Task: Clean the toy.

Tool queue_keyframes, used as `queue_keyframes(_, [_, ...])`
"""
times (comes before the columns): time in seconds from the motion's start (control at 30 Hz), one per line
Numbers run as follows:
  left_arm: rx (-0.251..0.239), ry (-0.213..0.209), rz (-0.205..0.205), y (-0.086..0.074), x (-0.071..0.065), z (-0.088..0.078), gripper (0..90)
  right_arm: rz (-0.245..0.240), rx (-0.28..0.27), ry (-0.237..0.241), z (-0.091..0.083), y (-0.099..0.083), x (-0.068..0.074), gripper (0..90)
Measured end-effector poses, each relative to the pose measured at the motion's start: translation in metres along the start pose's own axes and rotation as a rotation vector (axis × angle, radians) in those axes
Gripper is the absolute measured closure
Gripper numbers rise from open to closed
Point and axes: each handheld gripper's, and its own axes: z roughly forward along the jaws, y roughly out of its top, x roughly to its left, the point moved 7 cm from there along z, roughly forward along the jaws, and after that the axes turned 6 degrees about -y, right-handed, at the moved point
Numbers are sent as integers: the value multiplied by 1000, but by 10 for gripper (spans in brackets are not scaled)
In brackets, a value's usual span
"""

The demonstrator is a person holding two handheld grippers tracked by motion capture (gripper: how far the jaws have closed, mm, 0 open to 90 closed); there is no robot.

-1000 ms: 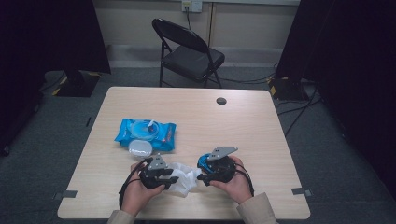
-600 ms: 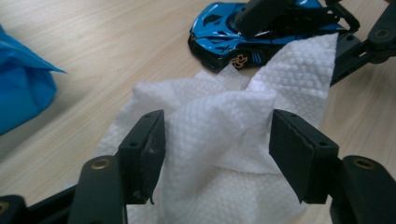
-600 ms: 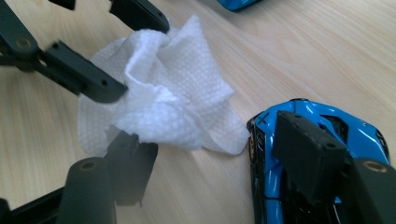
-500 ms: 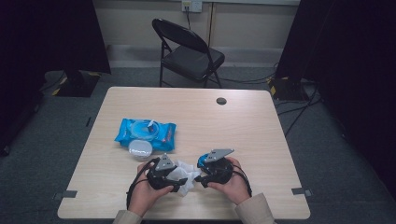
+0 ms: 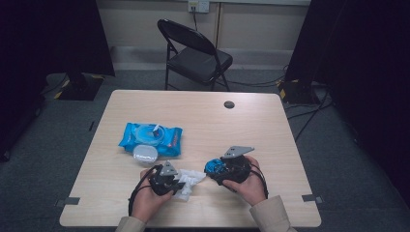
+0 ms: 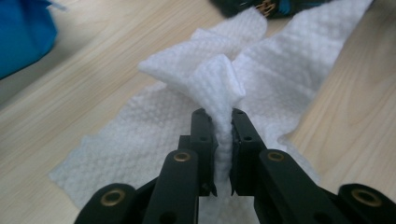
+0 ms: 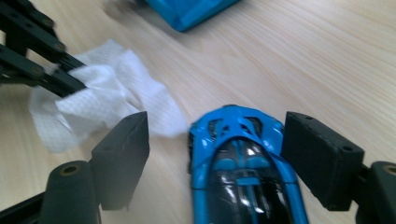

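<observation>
1. At the near edge of the table (image 5: 203, 116), both hands work close together; the left gripper (image 6: 219, 122) has just closed its jaws and now pinches a raised fold of the white wipe (image 6: 261, 74), pads pressing the cloth from both sides.
2. The wipe lies crumpled on the wood between the two grippers, partly flat, its middle puckered up into the left jaws. In the high view it sits just right of the left gripper (image 5: 178, 182).
3. The right gripper (image 7: 217, 154) has its jaws standing wide and they have been opening a little; a blue toy car (image 7: 243, 163) lies between them, gaps showing on either side, so not gripped as far as I can see. Car's nose touches or nearly touches the wipe's edge.
4. The blue wipes pack (image 5: 151, 138) sits further back on the left, a round white lid (image 5: 144, 153) just in front of it.
5. Step in hand, my reading: wipe just taken up, ready for cleaning the car.
6. Next move likely calls for the right jaws to clamp the car steady, then the left to drag the pinched wipe over its body without losing the fold.
</observation>
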Motion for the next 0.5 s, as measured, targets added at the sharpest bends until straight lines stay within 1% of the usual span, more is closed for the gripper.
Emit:
queue_keyframes(0.03, [5, 11, -12, -2, 3, -3, 827, 7, 7, -1, 1, -1, -3, 232])
queue_keyframes(0.07, [1, 4, -20, -2, 4, -4, 828, 15, 18, -8, 3, -3, -7, 218])
queue_keyframes(0.13, [-7, -5, -8, -3, 4, -4, 826, 19, 30, -11, 9, -5, -9, 215])
queue_keyframes(0.17, [-7, -8, -13, -4, 5, -4, 824, 15, 48, -14, 12, -6, -9, 206])
queue_keyframes(0.2, [-8, -7, -15, -4, 5, -4, 821, 8, 57, -20, 15, -7, -10, 202])
queue_keyframes(0.27, [-6, -8, -7, -3, 5, -4, 820, -4, 76, -24, 21, -8, -10, 191])
queue_keyframes(0.3, [-6, -8, -5, -3, 5, -4, 817, -22, 86, -31, 24, -9, -10, 183])
queue_keyframes(0.4, [-10, -14, -2, -4, 6, -4, 808, -32, 107, -33, 29, -9, -10, 181])
queue_keyframes(0.43, [-12, -15, -1, -4, 6, -4, 802, -42, 115, -28, 31, -9, -10, 178])
queue_keyframes(0.5, [-15, -18, 0, -4, 6, -4, 801, -59, 142, -42, 35, -11, -12, 183])
